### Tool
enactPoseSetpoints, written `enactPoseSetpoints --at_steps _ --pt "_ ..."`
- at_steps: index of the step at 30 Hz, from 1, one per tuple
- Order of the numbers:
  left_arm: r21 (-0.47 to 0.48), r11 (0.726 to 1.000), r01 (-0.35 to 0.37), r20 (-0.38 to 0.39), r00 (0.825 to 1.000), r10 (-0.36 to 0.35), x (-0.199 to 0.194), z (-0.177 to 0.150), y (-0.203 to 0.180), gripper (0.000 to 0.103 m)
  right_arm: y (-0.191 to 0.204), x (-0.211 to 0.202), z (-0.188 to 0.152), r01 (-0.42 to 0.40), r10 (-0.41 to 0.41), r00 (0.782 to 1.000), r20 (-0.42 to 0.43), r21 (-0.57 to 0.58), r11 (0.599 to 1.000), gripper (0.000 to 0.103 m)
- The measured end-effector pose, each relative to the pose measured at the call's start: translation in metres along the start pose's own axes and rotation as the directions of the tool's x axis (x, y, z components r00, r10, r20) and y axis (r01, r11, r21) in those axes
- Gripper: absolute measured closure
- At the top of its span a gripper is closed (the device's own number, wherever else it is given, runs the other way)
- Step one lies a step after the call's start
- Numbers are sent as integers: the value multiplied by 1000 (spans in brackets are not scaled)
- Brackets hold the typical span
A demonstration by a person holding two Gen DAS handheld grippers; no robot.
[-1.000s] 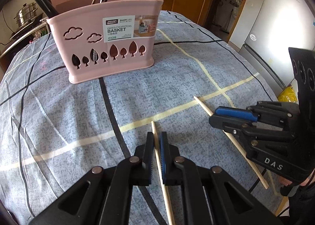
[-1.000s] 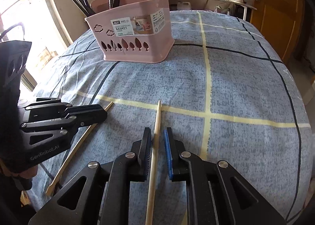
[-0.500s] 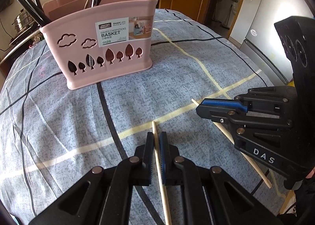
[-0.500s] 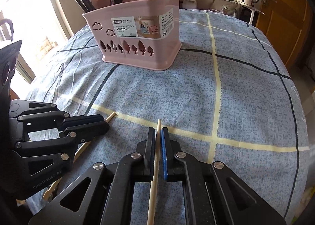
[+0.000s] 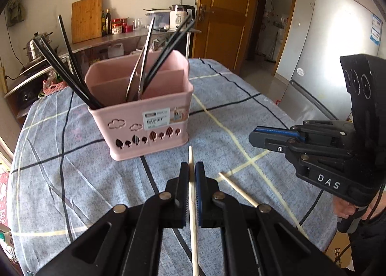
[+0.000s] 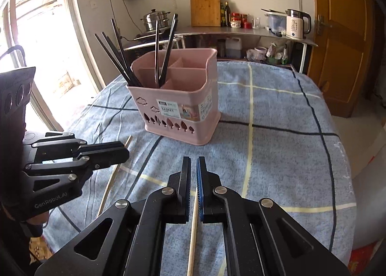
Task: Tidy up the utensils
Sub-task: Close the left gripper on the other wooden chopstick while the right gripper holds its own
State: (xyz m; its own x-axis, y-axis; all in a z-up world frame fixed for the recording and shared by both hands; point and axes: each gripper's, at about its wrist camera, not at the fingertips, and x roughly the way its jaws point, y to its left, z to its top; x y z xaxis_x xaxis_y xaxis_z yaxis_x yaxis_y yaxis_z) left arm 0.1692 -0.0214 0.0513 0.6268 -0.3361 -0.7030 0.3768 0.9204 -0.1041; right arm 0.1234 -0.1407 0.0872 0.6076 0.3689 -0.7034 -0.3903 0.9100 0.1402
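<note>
While I carry: both sticks level, short of the pink plastic divided basket [image 5: 144, 116].
Left gripper [image 5: 192, 167]: pinching a pale wooden chopstick [image 5: 193, 215].
Right gripper [image 6: 193, 162]: clamped on its chopstick [image 6: 193, 232].
My aim: an empty compartment, tips first.

Basket [image 5: 142, 116] on tablecloth [image 5: 60, 179]; chopsticks [image 5: 70, 75] inside; counter [image 6: 241, 31] behind.

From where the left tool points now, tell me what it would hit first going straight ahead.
Likely the pink basket. The left tool, shut on a chopstick, aims at the basket's front wall, low down. The tablecloth between them looks bare, though depth is uncertain, so it might meet the cloth just short of it.
</note>
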Motion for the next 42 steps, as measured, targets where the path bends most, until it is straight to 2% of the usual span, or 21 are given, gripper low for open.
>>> enactPoseSetpoints --at_steps 2,5,7,15,20,25,29,35,37,42 --pt "-14 1000 10 8 1000 -10 -5 1 4 97 0 1 1 -5 5 1000 -15 -5 1000 99" --pt "-32 999 3 -14 1000 -4 0 -3 12 97 -1 22 -9 -24 22 995 -102 -22 999 96" --pt "-58 998 5 -51 999 -8 12 -8 16 97 -4 39 -20 -28 26 988 -155 -10 1000 91" --pt "-101 995 -6 -190 982 -14 60 -35 28 97 -9 81 -40 -12 8 963 -268 -13 1000 91" --pt "-115 993 -24 -256 967 -6 77 -48 30 97 -4 82 -39 3 -17 961 -275 -49 999 90" --pt "-87 995 -45 -258 966 21 81 -48 21 97 6 83 -42 35 -63 960 -274 -107 994 91" --pt "-74 996 -54 -261 965 33 83 -46 18 95 7 83 -41 34 -63 959 -275 -110 993 97" --pt "-45 996 -71 -255 965 58 89 -43 10 95 7 83 -40 22 -47 962 -270 -94 995 98" --pt "-54 997 -63 -258 965 47 90 -41 11 97 9 80 -38 6 -29 967 -254 -89 996 98" --pt "-65 997 -41 -238 971 25 83 -34 12 98 14 63 -27 -2 -15 982 -190 -87 996 98"
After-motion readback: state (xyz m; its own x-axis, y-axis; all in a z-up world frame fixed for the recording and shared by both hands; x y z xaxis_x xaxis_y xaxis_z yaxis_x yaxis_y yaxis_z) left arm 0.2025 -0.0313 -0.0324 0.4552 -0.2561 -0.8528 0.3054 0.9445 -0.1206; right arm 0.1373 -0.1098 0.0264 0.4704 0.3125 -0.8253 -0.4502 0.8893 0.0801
